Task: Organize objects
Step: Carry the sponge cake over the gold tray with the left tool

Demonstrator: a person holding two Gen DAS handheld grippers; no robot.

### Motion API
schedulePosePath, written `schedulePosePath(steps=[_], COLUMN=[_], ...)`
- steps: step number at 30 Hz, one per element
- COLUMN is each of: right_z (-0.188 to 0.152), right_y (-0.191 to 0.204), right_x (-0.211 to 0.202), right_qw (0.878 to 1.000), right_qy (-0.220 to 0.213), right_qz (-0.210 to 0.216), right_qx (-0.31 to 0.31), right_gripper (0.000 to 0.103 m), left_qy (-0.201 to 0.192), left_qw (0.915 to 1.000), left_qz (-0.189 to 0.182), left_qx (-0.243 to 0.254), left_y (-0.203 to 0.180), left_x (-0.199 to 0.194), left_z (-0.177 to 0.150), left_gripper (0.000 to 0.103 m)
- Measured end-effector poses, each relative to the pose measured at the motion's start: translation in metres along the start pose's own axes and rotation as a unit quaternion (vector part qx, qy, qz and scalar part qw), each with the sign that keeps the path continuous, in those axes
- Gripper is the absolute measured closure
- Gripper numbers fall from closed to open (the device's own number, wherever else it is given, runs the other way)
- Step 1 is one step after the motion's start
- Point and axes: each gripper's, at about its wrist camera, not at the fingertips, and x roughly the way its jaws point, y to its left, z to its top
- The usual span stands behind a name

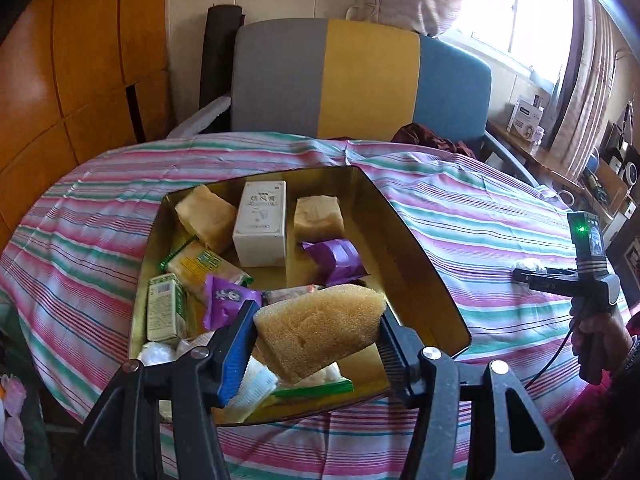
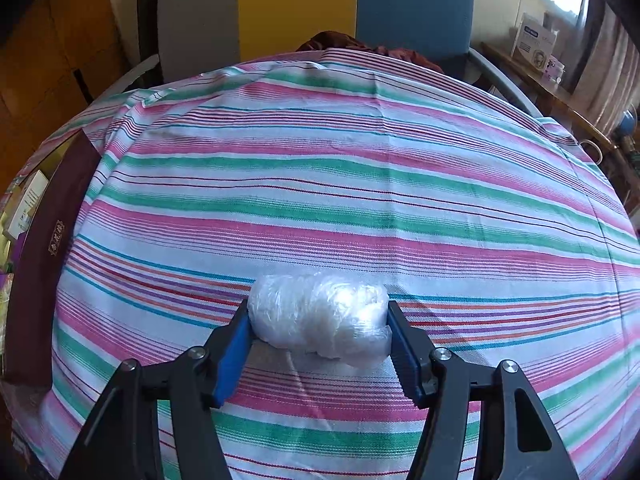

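My left gripper (image 1: 318,332) is shut on a yellow sponge (image 1: 320,330) and holds it above the near end of a gold tin box (image 1: 416,264). The box holds two tan blocks, a white carton (image 1: 262,222), purple packets (image 1: 334,256), a green-white box (image 1: 166,306) and other packets. My right gripper (image 2: 318,322) is shut on a white bundle wrapped in clear plastic (image 2: 320,314), low over the striped tablecloth (image 2: 340,184). The right gripper's body also shows at the right edge of the left wrist view (image 1: 576,276).
The round table wears a pink, green and white striped cloth (image 1: 480,224). The box's dark red outer wall (image 2: 44,248) is at the left edge of the right wrist view. A grey, yellow and blue chair (image 1: 360,80) stands behind the table. A cluttered shelf (image 1: 560,152) runs along the right.
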Motion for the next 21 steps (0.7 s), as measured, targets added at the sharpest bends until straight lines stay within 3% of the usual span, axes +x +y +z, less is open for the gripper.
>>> schedulePosePath(steps=[6, 21], right_z=[0.0, 0.002], right_y=[-0.001, 0.004], right_x=[0.0, 0.0], right_qw=[1.0, 1.0], right_qy=[0.003, 0.008], right_qz=[-0.001, -0.004], right_qx=[-0.004, -0.013], right_gripper=[0.04, 0.039], left_qy=[0.052, 0.077], left_qw=[0.9938, 0.9936], left_qz=[-0.08, -0.081], left_qx=[-0.057, -0.015], left_y=[0.005, -0.018], left_x=[0.03, 0.058], left_z=[0.006, 0.009], left_gripper=[0.045, 0.045])
